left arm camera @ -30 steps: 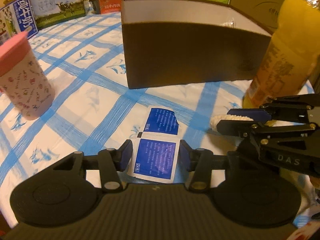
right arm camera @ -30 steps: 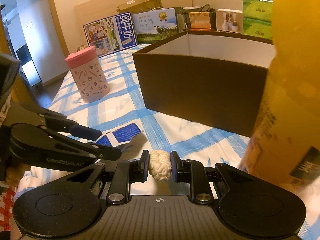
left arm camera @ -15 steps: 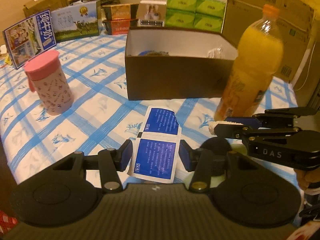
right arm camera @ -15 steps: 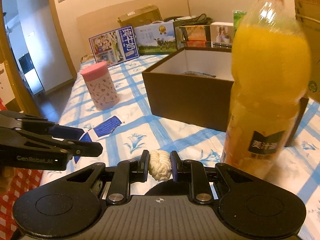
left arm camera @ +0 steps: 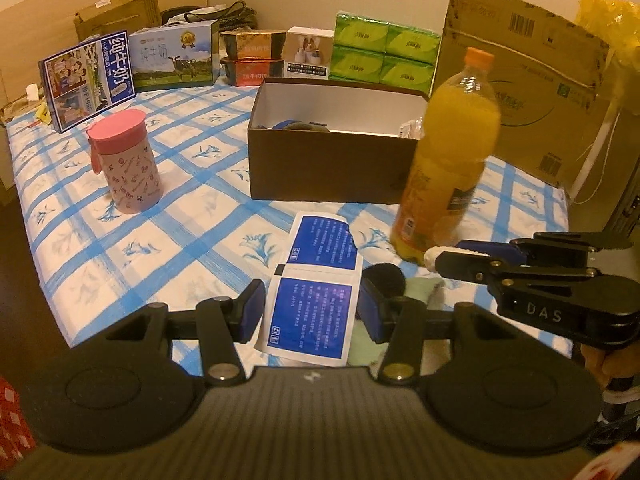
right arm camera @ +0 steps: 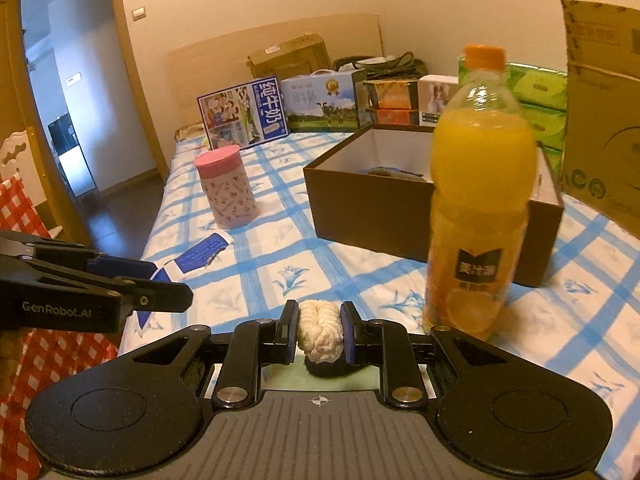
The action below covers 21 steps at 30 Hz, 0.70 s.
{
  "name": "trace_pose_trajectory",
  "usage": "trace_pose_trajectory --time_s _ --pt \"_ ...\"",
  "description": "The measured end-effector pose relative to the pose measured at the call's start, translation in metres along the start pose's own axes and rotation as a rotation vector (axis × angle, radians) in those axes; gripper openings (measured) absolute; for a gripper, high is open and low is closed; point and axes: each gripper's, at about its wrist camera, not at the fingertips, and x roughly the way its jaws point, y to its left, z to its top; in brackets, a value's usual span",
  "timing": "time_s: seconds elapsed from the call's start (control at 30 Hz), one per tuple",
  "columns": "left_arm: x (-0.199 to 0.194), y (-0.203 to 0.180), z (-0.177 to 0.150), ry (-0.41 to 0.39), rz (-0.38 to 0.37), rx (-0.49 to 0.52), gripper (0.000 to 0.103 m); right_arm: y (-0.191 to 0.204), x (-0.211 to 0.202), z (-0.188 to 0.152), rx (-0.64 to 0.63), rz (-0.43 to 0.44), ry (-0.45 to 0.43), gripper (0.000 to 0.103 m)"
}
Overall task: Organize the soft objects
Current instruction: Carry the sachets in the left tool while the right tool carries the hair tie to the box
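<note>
**Both hand-held grippers loaded, short of the brown box**

The left hand-held gripper (left arm camera: 311, 312) has its jaws about half apart, closed on a strip of blue-and-white sachets (left arm camera: 310, 320). The nearer sachet sits between the pads; the farther one (left arm camera: 325, 241) sticks out ahead of the fingertips, toward the box. Whether it touches the bed, I cannot tell.

The right hand-held gripper (right arm camera: 319, 330) has its jaws close together, pinching a cream knot of rope (right arm camera: 319, 331) squarely between the pads. Something dark hangs just below the knot; I cannot make out what it is. From the left camera, this gripper (left arm camera: 434, 257) shows side-on to the right of the sachets, the rope's pale end poking out at its tip.

The brown box (left arm camera: 328, 164) stands open on the bed (left arm camera: 192, 216), beyond both grippers and well apart from them. A few items lie inside it, too low behind the wall to name. The juice bottle (right arm camera: 478, 208) stands upright at the box's near right corner, between the box and the right gripper. The pink-lidded cup (left arm camera: 125, 166) stands upright left of the box, well apart from it. Behind the box, cartons and green tissue packs (left arm camera: 384, 54) line the far edge of the bed.
</note>
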Motion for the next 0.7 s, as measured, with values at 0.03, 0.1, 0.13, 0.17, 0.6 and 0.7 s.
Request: trace_pose_trajectory --time_s 0.03,0.1,0.13,0.17,0.6,0.7 --pt "-0.006 -0.003 -0.002 -0.002 0.001 -0.003 0.047 0.000 -0.004 -0.002 0.001 -0.002 -0.001 0.022" --pt "-0.014 -0.007 -0.005 -0.007 -0.001 -0.009 0.047 -0.001 -0.014 -0.006 0.002 -0.009 -0.003 0.022" --pt "-0.018 -0.010 -0.007 -0.008 -0.003 -0.013 0.047 -0.001 -0.020 -0.008 0.003 -0.014 -0.005 0.022" --pt "-0.022 -0.013 -0.009 -0.010 -0.006 -0.015 0.047 -0.002 -0.024 -0.010 0.004 -0.018 -0.006 0.022" --pt "-0.042 -0.054 -0.018 -0.011 -0.041 0.002 0.047 -0.027 -0.073 -0.024 0.052 -0.067 -0.045 0.022" --pt "-0.041 -0.062 -0.014 -0.012 -0.044 0.016 0.047 -0.037 -0.079 -0.024 0.070 -0.082 -0.054 0.022"
